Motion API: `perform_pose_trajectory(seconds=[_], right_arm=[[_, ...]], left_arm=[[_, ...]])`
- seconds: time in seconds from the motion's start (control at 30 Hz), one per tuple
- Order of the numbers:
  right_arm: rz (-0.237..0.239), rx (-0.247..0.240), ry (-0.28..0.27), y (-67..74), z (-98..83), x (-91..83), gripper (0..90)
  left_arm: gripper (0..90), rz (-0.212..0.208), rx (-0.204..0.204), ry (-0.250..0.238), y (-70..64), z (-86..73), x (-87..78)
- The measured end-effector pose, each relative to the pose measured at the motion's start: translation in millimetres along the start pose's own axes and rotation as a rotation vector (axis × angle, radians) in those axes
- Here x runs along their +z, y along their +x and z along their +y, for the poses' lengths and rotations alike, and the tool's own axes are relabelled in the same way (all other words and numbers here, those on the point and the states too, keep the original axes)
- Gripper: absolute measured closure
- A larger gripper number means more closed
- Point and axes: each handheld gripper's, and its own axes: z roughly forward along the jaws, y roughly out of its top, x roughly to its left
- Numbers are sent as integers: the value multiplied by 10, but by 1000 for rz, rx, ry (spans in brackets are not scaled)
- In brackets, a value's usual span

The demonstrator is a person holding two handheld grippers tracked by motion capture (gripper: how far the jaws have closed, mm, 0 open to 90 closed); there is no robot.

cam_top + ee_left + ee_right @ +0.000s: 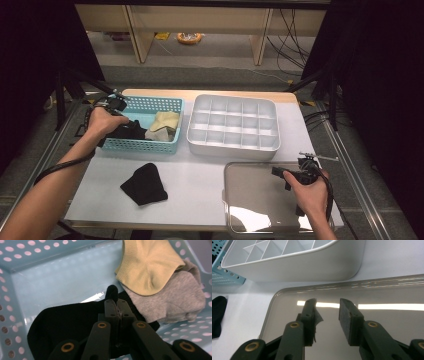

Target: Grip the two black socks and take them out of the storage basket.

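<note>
My left gripper point(117, 303) is shut on a fold of a black sock point(62, 327) inside the light-blue perforated basket point(50, 272); a nub of black fabric pokes up past the tips. Beside it lie a yellow sock point(147, 267) on top of a grey sock point(180, 300). From above, the left gripper point(127, 128) reaches into the basket point(140, 146) at the table's left. A second black sock point(145, 184) lies on the white table in front of the basket. My right gripper point(327, 305) hovers open over a shiny metal tray point(387, 322), with nothing between its fingers.
A white divided organizer point(233, 125) with several compartments stands right of the basket, just behind the metal tray point(250, 205) at front right. The right gripper point(276, 171) sits over the tray's far right corner. Table edges and dark stands flank both sides.
</note>
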Motion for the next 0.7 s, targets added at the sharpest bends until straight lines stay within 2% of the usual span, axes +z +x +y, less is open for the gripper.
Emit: perform_pose_trajectory(seconds=[0.07,0.1,0.17,0.2,0.23,0.27,0.3,0.4,0.47,0.53,0.57,0.6,0.7], right_arm=[[6,-5,-6,-24,-2,8,669],[13,-16,-15,-37,0,7,669],[3,-3,-14,-23,6,1,669],[13,33,-11,1,5,3,669],[-2,4,-12,-13,12,-5,669],[-1,4,-12,-9,12,-2,669],[17,42,0,15,8,-2,669],[17,41,-1,17,5,0,669],[5,6,-18,-2,10,2,669],[9,28,-13,12,6,9,669],[10,22,-15,9,3,13,668],[5,-9,-22,-14,2,21,668],[-2,-3,-19,-7,4,6,668]], left_arm=[[881,-1,19,-10,23,-27,-45],[881,-1,8,-16,22,-40,-57],[881,-3,4,-31,40,-58,-89],[881,-7,3,-31,51,-63,-106],[882,-6,0,-34,52,-70,-118],[881,-1,3,-49,47,-78,-123],[881,-4,6,-47,44,-80,-136],[881,-8,8,-55,26,-86,-164],[881,-11,11,-54,21,-84,-191],[881,-9,16,-55,24,-82,-209],[881,-7,12,-57,22,-84,-220],[881,-7,15,-56,26,-85,-232],[881,-1,6,-76,35,-99,-254]])
